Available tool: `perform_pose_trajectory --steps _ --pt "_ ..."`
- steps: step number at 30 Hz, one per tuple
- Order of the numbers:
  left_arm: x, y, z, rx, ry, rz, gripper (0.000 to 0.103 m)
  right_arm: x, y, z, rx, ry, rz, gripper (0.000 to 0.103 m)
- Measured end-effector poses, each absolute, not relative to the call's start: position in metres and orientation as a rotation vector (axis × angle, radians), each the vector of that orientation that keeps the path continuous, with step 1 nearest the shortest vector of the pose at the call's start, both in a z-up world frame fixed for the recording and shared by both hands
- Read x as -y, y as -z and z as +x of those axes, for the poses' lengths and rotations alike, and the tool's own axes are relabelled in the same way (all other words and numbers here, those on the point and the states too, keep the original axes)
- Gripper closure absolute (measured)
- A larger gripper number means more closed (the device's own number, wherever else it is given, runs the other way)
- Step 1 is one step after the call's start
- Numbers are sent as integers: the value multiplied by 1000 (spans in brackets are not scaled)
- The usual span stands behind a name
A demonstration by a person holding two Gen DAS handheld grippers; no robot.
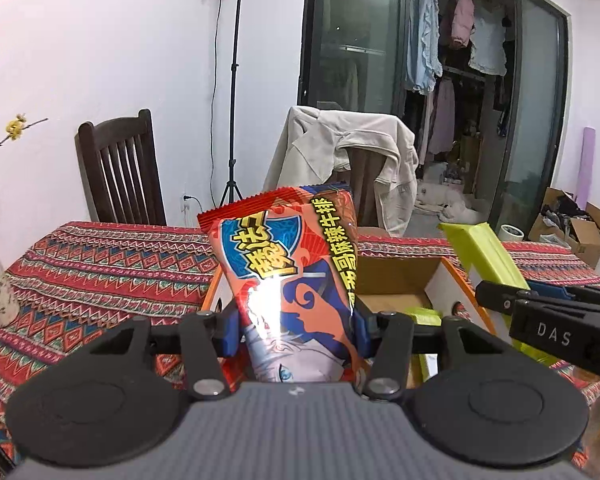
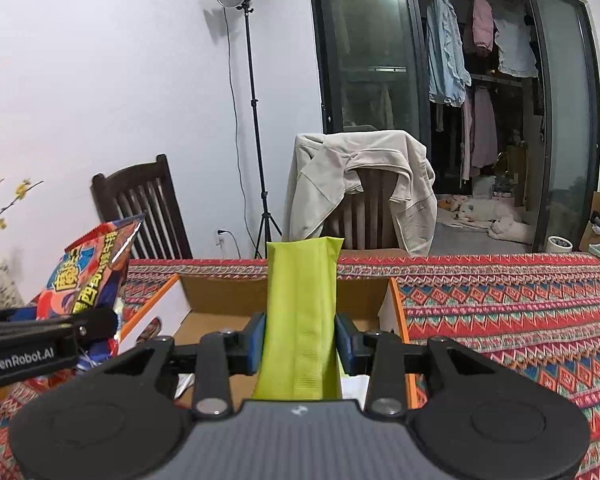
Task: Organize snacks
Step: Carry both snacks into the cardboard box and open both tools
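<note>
1. Two wrist views make up this moment. In your left wrist view, your left gripper (image 1: pixel 296 330) is clamped on a red-orange snack packet (image 1: pixel 288 276), its blue pads pressing both sides of the packet's lower part.
2. That packet stands nearly upright from the centre toward 12 o'clock, printed with yellow characters and a cartoon face, with glare on its foil.
3. Behind it, toward 3 o'clock, sits an open cardboard box (image 1: pixel 396 280) with orange edges, resting on a table under a red patterned cloth (image 1: pixel 100 276).
4. At 3 o'clock your right gripper (image 1: pixel 512 300) enters from the edge, gripping a yellow-green snack packet (image 1: pixel 484 256) that tilts over the box's right side.
5. In your right wrist view, your right gripper (image 2: pixel 300 340) is closed tightly on the yellow-green snack packet (image 2: pixel 300 312), which rises straight toward 12 o'clock.
6. The cardboard box (image 2: pixel 360 296) lies directly behind and beneath this packet, its brown inside visible on both sides.
7. At 9 o'clock your left gripper (image 2: pixel 100 322) shows side-on, holding the red-orange snack packet (image 2: pixel 96 276) just left of the box.
8. Beyond the red patterned cloth (image 2: pixel 500 320), at 12 o'clock, a chair draped with a beige jacket (image 2: pixel 360 184) stands.
</note>
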State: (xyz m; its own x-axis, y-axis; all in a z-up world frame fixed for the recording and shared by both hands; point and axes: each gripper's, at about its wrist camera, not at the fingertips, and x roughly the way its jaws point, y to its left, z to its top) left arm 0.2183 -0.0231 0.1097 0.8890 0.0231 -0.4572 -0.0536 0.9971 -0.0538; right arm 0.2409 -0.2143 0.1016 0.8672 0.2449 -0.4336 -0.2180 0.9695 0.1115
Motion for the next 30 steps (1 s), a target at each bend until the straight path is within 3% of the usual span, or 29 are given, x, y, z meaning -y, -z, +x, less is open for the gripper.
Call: perform_pose_trajectory --steps 12,24,26,27,28,30 --pt "12 -75 299 -504 -75 -93 51 200 -69 321 -513 -232 84 67" --pt "-3 -39 314 -530 -63 -95 50 210 -26 338 -540 -280 159 67" --pt "-2 -38 312 -531 -50 -101 32 209 -25 339 -552 -294 157 64" --pt "-2 -39 311 -522 -49 -105 14 207 -24 339 -559 -297 156 63" --pt "-2 -39 309 -509 -59 -100 5 207 -23 339 -559 -289 156 58" --pt "2 -40 305 -483 -81 -71 2 208 -23 339 -565 -274 160 25"
